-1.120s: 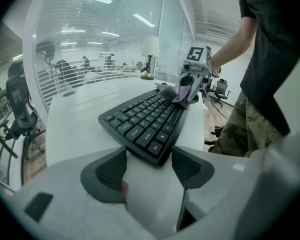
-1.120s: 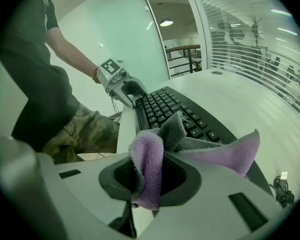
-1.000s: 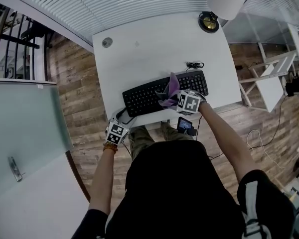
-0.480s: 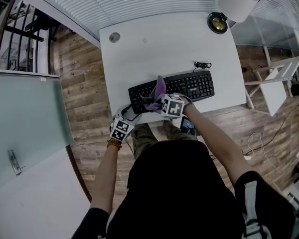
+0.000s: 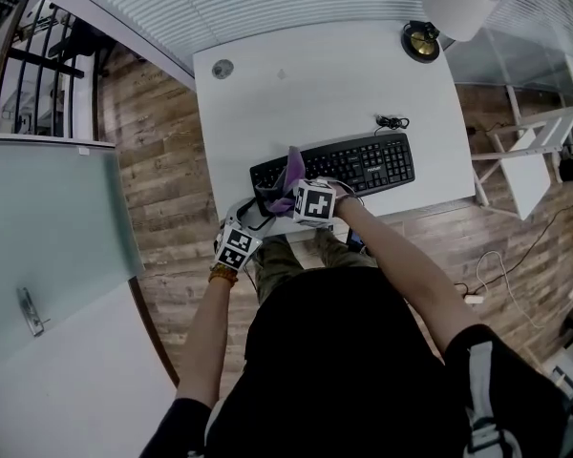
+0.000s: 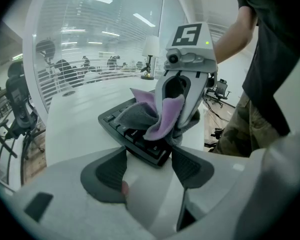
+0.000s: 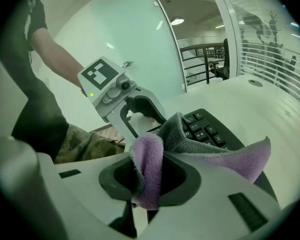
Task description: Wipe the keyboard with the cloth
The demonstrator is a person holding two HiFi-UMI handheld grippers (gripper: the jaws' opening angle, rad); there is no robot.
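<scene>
— Further left than a second ago: right gripper (image 5: 294,198), clamped on the cloth (image 5: 288,172), now at the left end of the keyboard (image 5: 363,163), by the desk's (image 5: 315,84) front edge.
— And the left gripper (image 5: 241,222)?
— Jaws apart, empty, at the front edge beside the keyboard's left corner.
— Advice?
— Press lightly, keep cloth low and flat, brace that corner against sliding.

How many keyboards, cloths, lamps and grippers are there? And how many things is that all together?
keyboard: 1
cloth: 1
lamp: 1
grippers: 2 (left gripper, jaws apart and empty; right gripper, clamped on the cloth)
Total: 5
</scene>
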